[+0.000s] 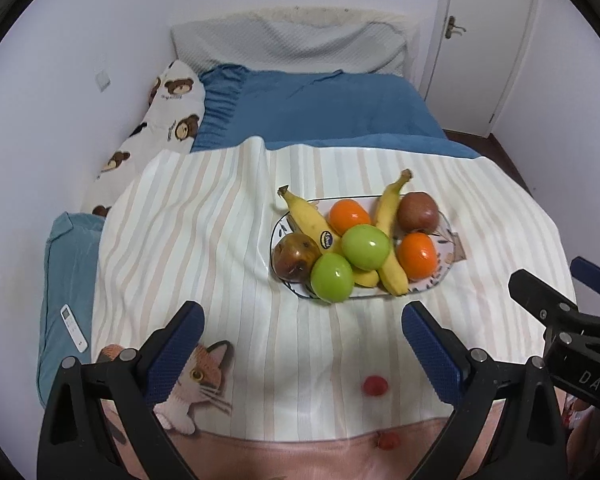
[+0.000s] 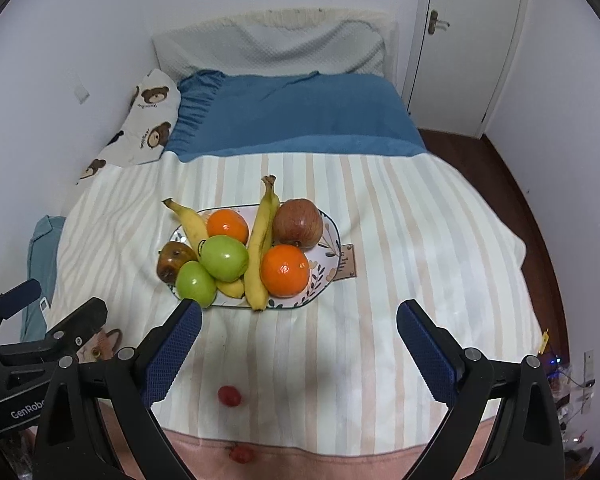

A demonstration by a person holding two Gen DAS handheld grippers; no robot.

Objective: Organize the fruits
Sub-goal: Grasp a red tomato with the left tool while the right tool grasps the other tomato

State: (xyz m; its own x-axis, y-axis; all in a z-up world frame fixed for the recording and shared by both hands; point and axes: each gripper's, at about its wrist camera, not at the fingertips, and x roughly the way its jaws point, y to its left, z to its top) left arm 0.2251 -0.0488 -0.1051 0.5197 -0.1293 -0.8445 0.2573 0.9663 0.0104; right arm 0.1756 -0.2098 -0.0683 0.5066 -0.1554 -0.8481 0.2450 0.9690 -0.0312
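Note:
An oval patterned plate [image 1: 444,276] [image 2: 324,280] on the striped bedspread holds two bananas [image 1: 388,216] [image 2: 262,240], two oranges [image 1: 418,256] [image 2: 285,270], two green apples [image 1: 366,246] [image 2: 224,258], a red apple [image 1: 418,212] [image 2: 298,222] and a bruised brown apple [image 1: 294,258] [image 2: 174,262]. My left gripper [image 1: 304,330] is open and empty, near side of the plate. My right gripper [image 2: 300,328] is open and empty, also short of the plate. Two small red fruits [image 1: 375,385] [image 2: 229,395] lie on the cloth near the front edge.
A blue sheet [image 1: 320,108], grey pillow [image 1: 292,44] and bear-print pillow [image 1: 172,104] lie beyond the plate. A white remote [image 1: 74,328] rests on a teal cushion at left. The right gripper's body [image 1: 560,320] shows in the left view. A door [image 2: 468,40] stands at far right.

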